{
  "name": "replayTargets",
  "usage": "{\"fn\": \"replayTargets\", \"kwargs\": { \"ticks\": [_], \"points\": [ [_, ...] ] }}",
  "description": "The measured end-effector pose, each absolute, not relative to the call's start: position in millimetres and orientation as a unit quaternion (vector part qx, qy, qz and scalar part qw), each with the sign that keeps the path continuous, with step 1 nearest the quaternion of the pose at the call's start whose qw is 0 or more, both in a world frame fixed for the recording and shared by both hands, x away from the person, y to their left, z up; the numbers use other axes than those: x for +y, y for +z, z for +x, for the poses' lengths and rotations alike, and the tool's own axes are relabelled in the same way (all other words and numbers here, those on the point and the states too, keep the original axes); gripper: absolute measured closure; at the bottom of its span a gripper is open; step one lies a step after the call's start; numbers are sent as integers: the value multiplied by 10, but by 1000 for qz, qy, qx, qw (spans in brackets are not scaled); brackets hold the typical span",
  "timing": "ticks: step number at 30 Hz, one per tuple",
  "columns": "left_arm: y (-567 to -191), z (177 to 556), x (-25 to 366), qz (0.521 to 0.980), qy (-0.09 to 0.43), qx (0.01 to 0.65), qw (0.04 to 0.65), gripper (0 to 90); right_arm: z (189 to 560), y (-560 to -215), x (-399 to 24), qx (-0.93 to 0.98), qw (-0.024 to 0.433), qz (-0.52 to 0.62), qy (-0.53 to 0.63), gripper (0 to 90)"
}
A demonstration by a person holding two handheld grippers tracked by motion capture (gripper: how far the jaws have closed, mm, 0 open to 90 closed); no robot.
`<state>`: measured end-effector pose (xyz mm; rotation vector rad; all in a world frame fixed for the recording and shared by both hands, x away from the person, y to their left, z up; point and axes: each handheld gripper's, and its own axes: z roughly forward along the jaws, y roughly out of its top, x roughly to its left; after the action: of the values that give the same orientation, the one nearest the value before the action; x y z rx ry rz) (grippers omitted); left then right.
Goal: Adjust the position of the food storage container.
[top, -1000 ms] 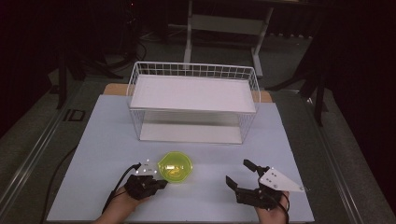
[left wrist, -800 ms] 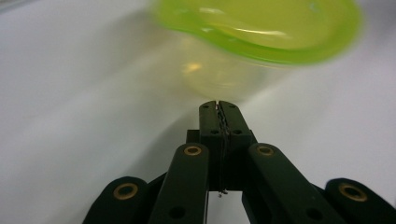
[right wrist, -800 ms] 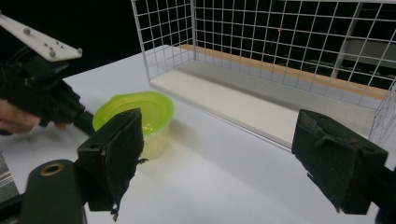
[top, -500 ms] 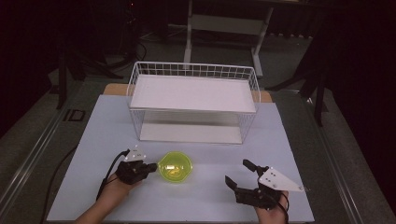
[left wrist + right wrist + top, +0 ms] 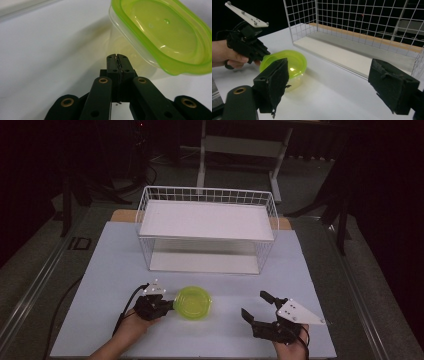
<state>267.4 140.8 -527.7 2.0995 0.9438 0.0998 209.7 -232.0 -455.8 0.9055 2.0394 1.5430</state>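
Nearest us, our left claw [image 5: 167, 305] sits pinched shut on nothing, tips just beside the left rim of the lidded green container [image 5: 193, 303] on the worktop [image 5: 100, 270]. Our right claw [image 5: 257, 307] gapes wide, farther off to its right. Beyond stands the wire basket [image 5: 207, 195].

The desk [image 5: 125, 265] is lit from above, the room behind is dark, and the close-up pictures look soft.
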Motion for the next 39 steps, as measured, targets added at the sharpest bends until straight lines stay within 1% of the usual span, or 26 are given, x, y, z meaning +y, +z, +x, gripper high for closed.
{"fn": "replayTargets", "kwargs": {
  "ticks": [2, 5, 15, 25, 30, 37, 39],
  "points": [
    [-5286, 2665, 1369, 832, 29, 374, 410, 900, 2094, -4557, -2320, 735, 214, 326, 556, 167],
    [-5294, 2655, 1317, 834, 27, 371, 408, 900, 2099, -4558, -2326, 734, 213, 326, 556, 167],
    [-5326, 2711, 999, 840, 2, 353, 411, 900, 2090, -4550, -2336, 733, 212, 327, 558, 167],
    [-5303, 2799, 728, 848, -2, 339, 408, 900, 2096, -4552, -2370, 731, 212, 329, 559, 167],
    [-5290, 2839, 750, 841, -9, 346, 417, 899, 2093, -4548, -2381, 730, 212, 330, 560, 167],
    [-5269, 2793, 861, 842, 2, 347, 413, 897, 2103, -4555, -2376, 731, 212, 330, 559, 167],
    [-5237, 2761, 931, 839, 5, 341, 423, 892, 2103, -4556, -2375, 731, 212, 330, 558, 167]
  ]
}}
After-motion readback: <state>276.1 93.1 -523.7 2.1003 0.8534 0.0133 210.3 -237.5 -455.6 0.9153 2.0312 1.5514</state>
